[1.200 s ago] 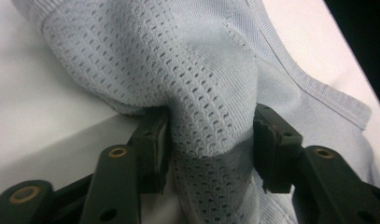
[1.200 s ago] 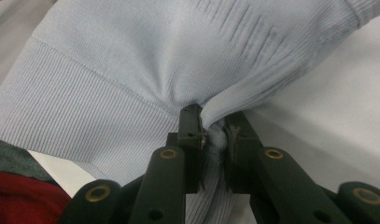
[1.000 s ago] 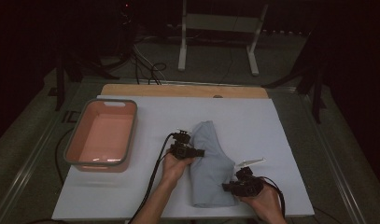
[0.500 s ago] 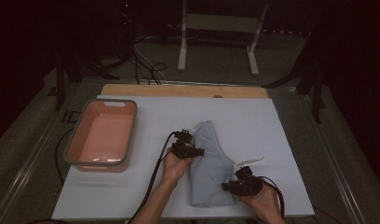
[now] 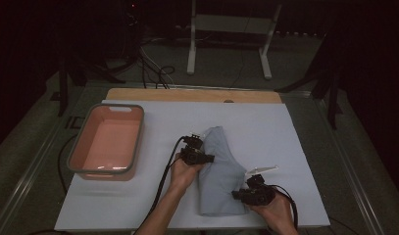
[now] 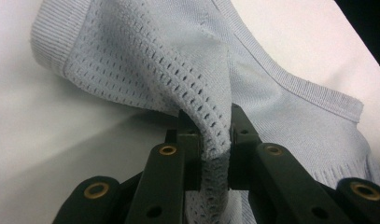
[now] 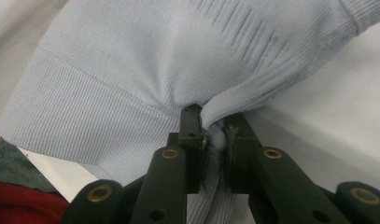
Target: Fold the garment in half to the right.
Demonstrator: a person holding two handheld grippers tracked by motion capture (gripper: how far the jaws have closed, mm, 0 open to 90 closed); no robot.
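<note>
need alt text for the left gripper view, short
The left claw is shut on a bunched fold of a pale blue knit garment, seen close up along its two black jaws. The garment spreads away across a white table, with a ribbed hem at the upper left.

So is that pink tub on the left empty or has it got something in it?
Empty: the high view shows the pink tub's bare floor, with nothing inside.
</note>
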